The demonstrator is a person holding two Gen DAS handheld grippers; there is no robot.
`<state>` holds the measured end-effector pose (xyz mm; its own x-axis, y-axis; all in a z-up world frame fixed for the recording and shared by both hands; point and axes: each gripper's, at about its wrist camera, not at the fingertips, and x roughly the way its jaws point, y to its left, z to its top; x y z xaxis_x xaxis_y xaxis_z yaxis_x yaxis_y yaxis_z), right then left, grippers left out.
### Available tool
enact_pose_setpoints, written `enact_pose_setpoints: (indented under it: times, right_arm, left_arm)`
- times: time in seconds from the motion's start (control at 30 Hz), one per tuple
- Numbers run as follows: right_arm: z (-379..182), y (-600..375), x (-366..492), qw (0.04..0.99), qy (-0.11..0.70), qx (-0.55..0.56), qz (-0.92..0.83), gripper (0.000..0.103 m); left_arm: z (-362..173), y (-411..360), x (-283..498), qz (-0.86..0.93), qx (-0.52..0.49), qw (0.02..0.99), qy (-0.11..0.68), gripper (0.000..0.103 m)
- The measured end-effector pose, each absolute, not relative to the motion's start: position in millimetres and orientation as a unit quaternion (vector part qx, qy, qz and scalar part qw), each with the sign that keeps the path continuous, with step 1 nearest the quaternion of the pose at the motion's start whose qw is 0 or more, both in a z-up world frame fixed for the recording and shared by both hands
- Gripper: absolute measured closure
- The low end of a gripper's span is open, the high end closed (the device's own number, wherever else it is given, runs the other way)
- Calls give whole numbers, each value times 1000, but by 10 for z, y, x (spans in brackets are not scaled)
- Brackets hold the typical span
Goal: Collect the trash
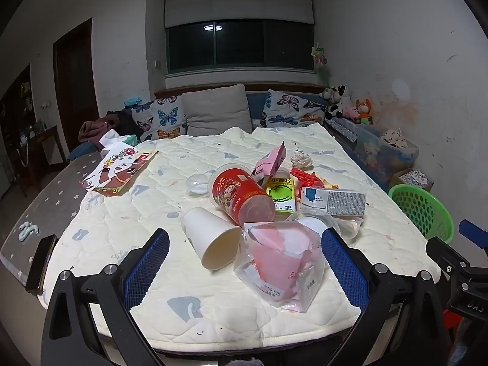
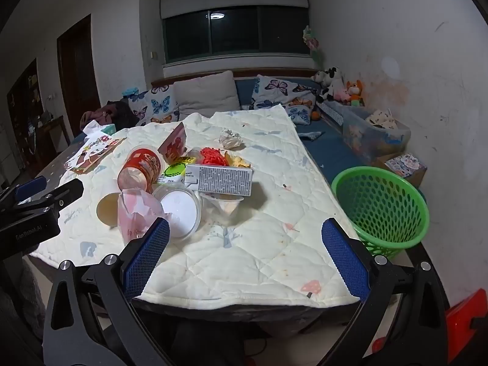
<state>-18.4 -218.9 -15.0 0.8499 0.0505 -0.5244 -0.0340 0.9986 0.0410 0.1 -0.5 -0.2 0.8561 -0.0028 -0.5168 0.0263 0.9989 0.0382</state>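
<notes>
Trash sits heaped at the middle of the quilted pad (image 1: pixel 128 222), and neither of your tools has touched any of it.

Left gripper (image 1: pixel 245 262): your jaws stand at full spread with nothing between the blue pads (image 1: pixel 146 271). From its camera, the white paper cup (image 1: pixel 210 241) lies on its side at 12 o'clock just past the fingertips, mouth toward you. The clear bag with pink paper (image 1: pixel 283 262) lies touching the cup, toward 1 o'clock. The red printed cup (image 1: pixel 241 198) lies tipped behind both, resting on the white cup. A yellow-green drink carton (image 1: pixel 280 195) and a white box with grey print (image 1: pixel 335 201) sit further back at 1 o'clock.

Right gripper (image 2: pixel 245 259): your jaws are likewise spread wide and hold nothing; bare quilt lies between the pads. From its camera the heap lies at 11 o'clock, with a white lidded tub (image 2: pixel 180 210) nearest your left finger (image 2: pixel 146 262). The green mesh basket (image 2: pixel 381 210) stands upright off the pad's edge at 2 o'clock, well apart from the heap; no trash shows in it.
</notes>
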Motion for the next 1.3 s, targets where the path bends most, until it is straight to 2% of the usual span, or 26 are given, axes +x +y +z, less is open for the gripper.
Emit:
enact_pose_setpoints:
  times: [1.3]
  right_arm:
    - [-198, -2198, -168, 959, 280, 20, 24, 4]
  left_arm:
    - [-25, 42, 30, -4, 12, 963, 270, 6]
